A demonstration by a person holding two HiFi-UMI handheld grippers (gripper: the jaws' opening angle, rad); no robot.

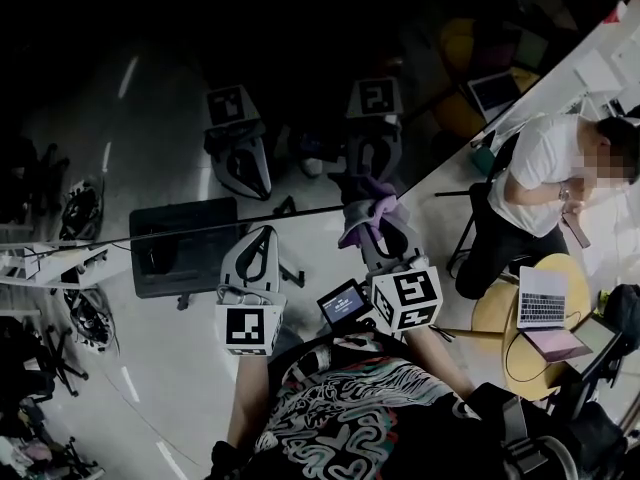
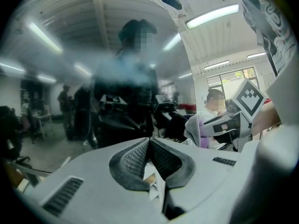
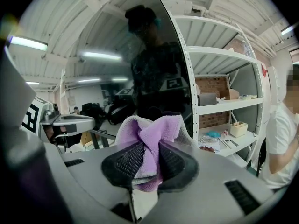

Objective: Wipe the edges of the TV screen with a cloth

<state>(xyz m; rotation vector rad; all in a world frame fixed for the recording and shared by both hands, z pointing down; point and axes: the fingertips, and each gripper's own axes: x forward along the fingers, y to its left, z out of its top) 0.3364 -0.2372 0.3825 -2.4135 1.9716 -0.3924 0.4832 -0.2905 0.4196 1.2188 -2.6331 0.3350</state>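
The wiping step looks to be in hand: the right gripper (image 3: 148, 158) has its jaws clamped tight on a bunched purple cloth (image 3: 152, 129), which swells out past the tips and sits at the dark, reflective TV screen (image 1: 300, 58), close to the screen's lower right corner where its bottom edge and its side edge meet. In the right gripper view the screen's side edge rises just behind the cloth, with a white shelf unit (image 3: 224, 101) beyond that edge. Whether the cloth actually touches the glass or the frame cannot be told. The left gripper (image 2: 150, 144) has its jaws pressed together with nothing between them, and it hovers before the screen's bottom edge, to the left of the cloth. The next move probably calls for pressing the cloth onto the border and drawing it steadily along one edge from the corner, keeping the grip firm so the fabric does not slip out.
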